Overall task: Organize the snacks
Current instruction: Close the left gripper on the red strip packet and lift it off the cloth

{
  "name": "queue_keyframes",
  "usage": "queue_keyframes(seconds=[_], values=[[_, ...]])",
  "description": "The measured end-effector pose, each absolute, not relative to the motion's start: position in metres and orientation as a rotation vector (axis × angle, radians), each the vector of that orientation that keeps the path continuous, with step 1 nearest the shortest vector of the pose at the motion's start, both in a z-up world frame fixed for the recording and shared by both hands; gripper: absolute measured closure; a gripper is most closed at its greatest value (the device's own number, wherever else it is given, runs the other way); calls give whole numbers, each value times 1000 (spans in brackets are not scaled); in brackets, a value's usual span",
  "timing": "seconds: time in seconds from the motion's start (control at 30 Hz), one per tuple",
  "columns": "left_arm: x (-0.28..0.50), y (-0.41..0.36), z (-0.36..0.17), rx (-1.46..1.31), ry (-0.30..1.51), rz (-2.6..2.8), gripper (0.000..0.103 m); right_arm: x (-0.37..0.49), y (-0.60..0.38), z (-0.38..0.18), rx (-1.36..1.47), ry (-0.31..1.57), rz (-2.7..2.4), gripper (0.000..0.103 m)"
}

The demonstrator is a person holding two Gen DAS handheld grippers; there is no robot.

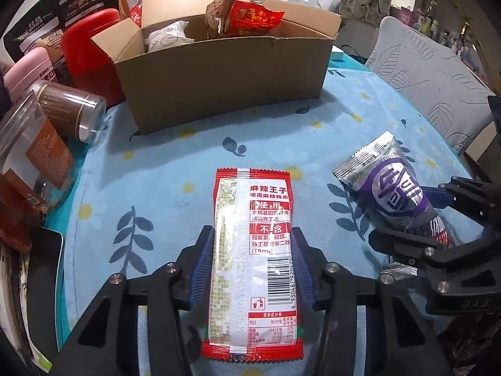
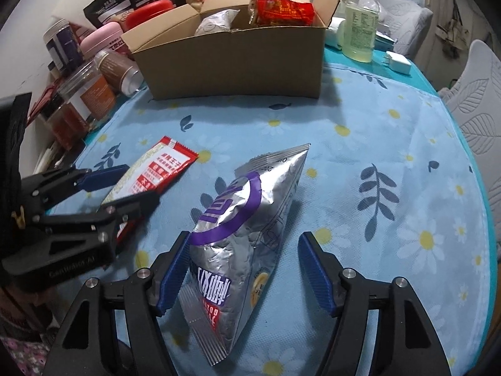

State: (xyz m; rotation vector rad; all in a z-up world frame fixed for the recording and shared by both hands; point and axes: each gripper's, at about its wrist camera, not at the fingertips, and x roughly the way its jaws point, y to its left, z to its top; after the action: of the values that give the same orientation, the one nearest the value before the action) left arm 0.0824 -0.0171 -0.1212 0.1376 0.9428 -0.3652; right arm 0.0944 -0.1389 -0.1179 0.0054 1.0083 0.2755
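At lower centre, the left hand-held gripper (image 1: 252, 266) clenches a red-and-white spicy-strip packet (image 1: 253, 250); the right hand-held gripper (image 2: 244, 269) stands released around a silver-purple snack bag (image 2: 241, 238).

The left gripper (image 1: 252, 261) grips a red-and-white spicy-strip snack packet (image 1: 252, 250) by its long edges, both blue pads (image 1: 203, 266) pressing on it. The packet lies lengthwise, back side up, over a light blue floral tablecloth (image 1: 175, 169). To the right, the right gripper (image 1: 416, 219) straddles a silver-and-purple snack bag (image 1: 388, 185). Beyond stands an open cardboard box (image 1: 219, 84) holding a red wrapped snack (image 1: 250, 17) and a white packet (image 1: 166, 36). At left sit a tipped clear jar of brown powder (image 1: 72, 109) and a red container (image 1: 90, 50).
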Motion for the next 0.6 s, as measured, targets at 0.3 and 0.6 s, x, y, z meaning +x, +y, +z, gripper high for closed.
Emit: queue_keyframes(seconds=[0.3,0.6], values=[[82,-17,-121,165,978,-347,56,95,-141,-119,20,976,300,33],[91,-20,-122,162,963,-332,54,91,-134,-123,-10,935,269,28]])
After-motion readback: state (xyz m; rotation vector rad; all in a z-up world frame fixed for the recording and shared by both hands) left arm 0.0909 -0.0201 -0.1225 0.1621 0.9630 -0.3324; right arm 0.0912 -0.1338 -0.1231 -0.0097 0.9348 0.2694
